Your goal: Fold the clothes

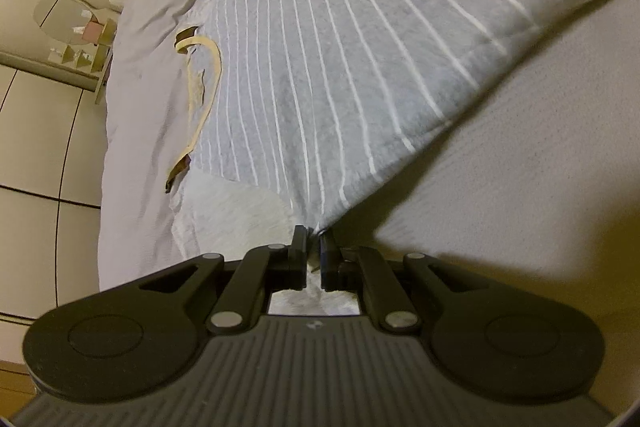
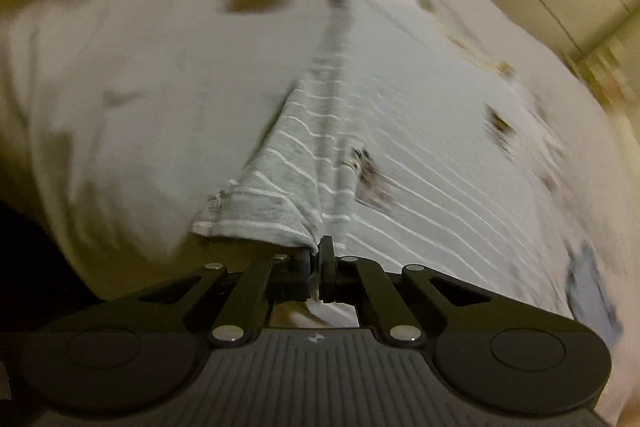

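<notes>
Here, a striped shirt (image 1: 320, 67) is lifted off the bed (image 1: 520, 167) for a fold.

The left hand-held gripper (image 1: 314, 241) and right hand-held gripper (image 2: 316, 253) each pinch a fabric edge, jaws nearly closed, probably so one side can be carried across the rest lying flat.

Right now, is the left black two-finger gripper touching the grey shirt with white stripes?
Touching. The left wrist view shows the left gripper closed on the grey striped shirt at its corner.
</notes>
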The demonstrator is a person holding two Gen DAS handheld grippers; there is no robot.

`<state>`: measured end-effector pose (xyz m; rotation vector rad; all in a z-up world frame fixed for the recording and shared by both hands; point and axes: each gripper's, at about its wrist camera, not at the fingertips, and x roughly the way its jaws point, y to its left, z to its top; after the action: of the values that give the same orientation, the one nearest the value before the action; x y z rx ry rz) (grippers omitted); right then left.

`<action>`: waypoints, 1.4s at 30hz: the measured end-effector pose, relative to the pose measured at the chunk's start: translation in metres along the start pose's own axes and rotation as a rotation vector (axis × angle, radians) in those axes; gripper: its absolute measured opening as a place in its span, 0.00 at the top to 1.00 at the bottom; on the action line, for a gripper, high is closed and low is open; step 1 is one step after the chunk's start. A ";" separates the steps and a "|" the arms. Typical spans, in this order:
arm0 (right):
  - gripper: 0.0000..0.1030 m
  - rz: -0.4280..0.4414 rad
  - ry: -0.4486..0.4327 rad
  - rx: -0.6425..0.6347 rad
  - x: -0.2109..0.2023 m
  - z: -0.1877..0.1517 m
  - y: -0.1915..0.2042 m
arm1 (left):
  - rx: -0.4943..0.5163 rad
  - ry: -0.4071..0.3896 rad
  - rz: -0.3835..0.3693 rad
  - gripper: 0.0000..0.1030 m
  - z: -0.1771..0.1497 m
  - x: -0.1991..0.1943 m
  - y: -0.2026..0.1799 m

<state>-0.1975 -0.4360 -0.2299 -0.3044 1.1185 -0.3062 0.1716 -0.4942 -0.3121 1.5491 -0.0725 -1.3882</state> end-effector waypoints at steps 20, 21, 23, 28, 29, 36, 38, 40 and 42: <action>0.75 0.305 0.113 0.698 0.015 -0.022 -0.084 | -0.037 0.041 -0.030 0.93 0.003 -0.006 -0.009; 0.74 0.292 0.122 0.681 0.014 -0.023 -0.083 | -0.045 0.055 -0.033 0.93 0.001 -0.008 -0.011; 0.73 0.272 0.127 0.628 0.005 -0.027 -0.076 | -0.068 0.078 -0.031 0.88 -0.006 -0.013 -0.015; 0.73 0.234 0.114 0.446 -0.013 -0.024 -0.045 | -0.287 0.114 -0.025 0.83 -0.018 -0.041 -0.015; 0.73 0.246 0.094 0.399 -0.017 -0.020 -0.037 | -0.334 0.114 -0.025 0.83 -0.018 -0.049 -0.016; 0.57 0.316 0.057 0.281 -0.005 0.005 0.008 | -0.493 0.103 -0.065 0.83 -0.001 -0.088 -0.044; 0.58 0.298 0.059 0.271 0.009 0.012 0.018 | -0.511 0.098 -0.087 0.83 0.006 -0.092 -0.052; 0.67 0.330 0.086 0.396 0.021 0.013 0.010 | -0.506 0.086 -0.103 0.83 0.013 -0.096 -0.061; 0.80 0.413 0.111 0.635 0.029 0.005 -0.014 | -0.496 0.065 -0.114 0.83 0.020 -0.101 -0.067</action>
<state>-0.1825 -0.4599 -0.2469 0.5059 1.1049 -0.2952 0.0860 -0.4111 -0.2824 1.1919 0.3794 -1.3174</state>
